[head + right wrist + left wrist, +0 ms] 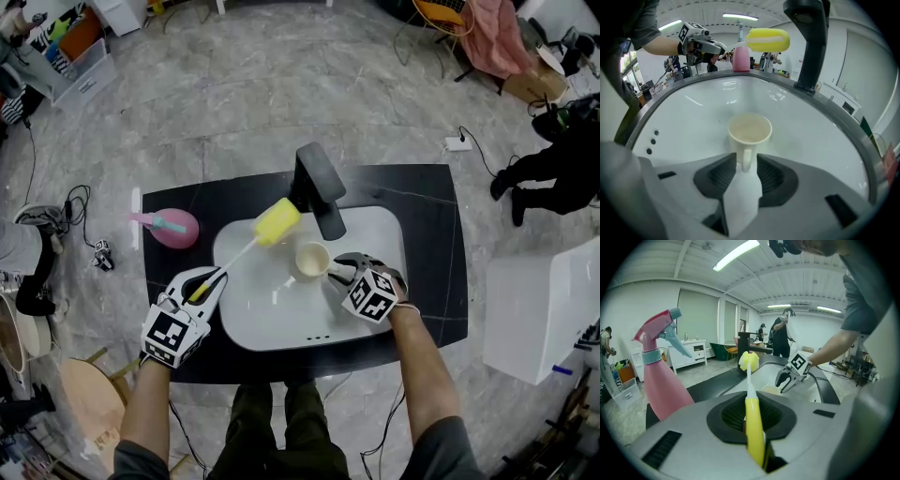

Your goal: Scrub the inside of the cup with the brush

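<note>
Loosely, right tongs [336, 272] flank cup [750, 130] handle; left tongs [216, 278] clamp brush [753, 423].

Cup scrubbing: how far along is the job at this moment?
Done: the left claw is shut on the brush, and the cup stands upright in the sink. In hand: the right claw is open, with the cup's handle between its jaws, unclamped. Left: the brush's head is beside the faucet, outside the cup; whether any scrubbing has happened cannot be told.

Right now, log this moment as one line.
left gripper: shut on sponge brush | right gripper: open, cup handle between jaws | cup: upright in sink | brush head: outside cup
</note>
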A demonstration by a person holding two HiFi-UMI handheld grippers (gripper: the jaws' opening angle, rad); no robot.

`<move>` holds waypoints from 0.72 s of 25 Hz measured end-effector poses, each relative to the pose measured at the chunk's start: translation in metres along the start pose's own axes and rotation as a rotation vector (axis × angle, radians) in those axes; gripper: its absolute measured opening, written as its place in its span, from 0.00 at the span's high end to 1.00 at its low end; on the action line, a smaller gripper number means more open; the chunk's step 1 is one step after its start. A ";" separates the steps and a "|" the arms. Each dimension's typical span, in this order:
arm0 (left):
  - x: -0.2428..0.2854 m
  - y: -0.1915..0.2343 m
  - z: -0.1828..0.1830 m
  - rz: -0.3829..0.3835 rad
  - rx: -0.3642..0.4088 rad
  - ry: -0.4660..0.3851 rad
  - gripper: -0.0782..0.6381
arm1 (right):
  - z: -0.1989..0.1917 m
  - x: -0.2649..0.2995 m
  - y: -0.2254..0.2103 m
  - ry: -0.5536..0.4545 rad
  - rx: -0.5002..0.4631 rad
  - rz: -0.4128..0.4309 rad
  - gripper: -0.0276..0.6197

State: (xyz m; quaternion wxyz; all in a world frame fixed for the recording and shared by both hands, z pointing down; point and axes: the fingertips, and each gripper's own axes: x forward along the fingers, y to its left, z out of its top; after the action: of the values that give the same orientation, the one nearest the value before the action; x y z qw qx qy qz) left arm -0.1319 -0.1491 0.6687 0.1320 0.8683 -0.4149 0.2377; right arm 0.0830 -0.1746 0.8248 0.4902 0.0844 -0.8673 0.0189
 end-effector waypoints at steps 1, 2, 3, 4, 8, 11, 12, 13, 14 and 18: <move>-0.001 0.001 0.000 0.002 -0.002 0.000 0.85 | 0.001 -0.003 0.001 0.003 -0.005 0.004 0.77; -0.003 0.001 0.001 0.003 -0.004 -0.001 0.85 | 0.002 -0.007 0.001 0.003 -0.008 0.006 0.77; -0.004 0.001 0.002 0.005 -0.007 -0.002 0.85 | 0.004 -0.011 0.001 0.002 -0.008 0.005 0.77; -0.005 0.001 0.003 0.007 -0.010 -0.002 0.85 | 0.005 -0.015 0.001 -0.003 -0.004 0.003 0.77; -0.011 0.001 0.010 0.013 -0.012 -0.004 0.85 | 0.015 -0.036 -0.004 -0.040 0.026 -0.021 0.77; -0.016 0.003 0.020 0.021 -0.005 -0.010 0.85 | 0.023 -0.055 -0.010 -0.065 0.042 -0.054 0.77; -0.018 0.004 0.024 0.026 -0.008 -0.013 0.85 | 0.026 -0.061 -0.014 -0.073 0.047 -0.068 0.77; -0.021 0.005 0.028 0.031 -0.011 -0.016 0.85 | 0.030 -0.069 -0.017 -0.083 0.052 -0.084 0.77; -0.023 0.006 0.033 0.036 -0.013 -0.020 0.85 | 0.034 -0.077 -0.021 -0.095 0.058 -0.100 0.77; -0.035 0.008 0.052 0.053 -0.007 -0.035 0.85 | 0.054 -0.114 -0.038 -0.148 0.082 -0.166 0.77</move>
State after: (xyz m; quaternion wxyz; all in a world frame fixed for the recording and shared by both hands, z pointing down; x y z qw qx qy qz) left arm -0.1412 -0.1529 0.6063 0.1216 0.8606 -0.4407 0.2245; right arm 0.1015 -0.2036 0.6978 0.4209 0.1771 -0.8896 0.0072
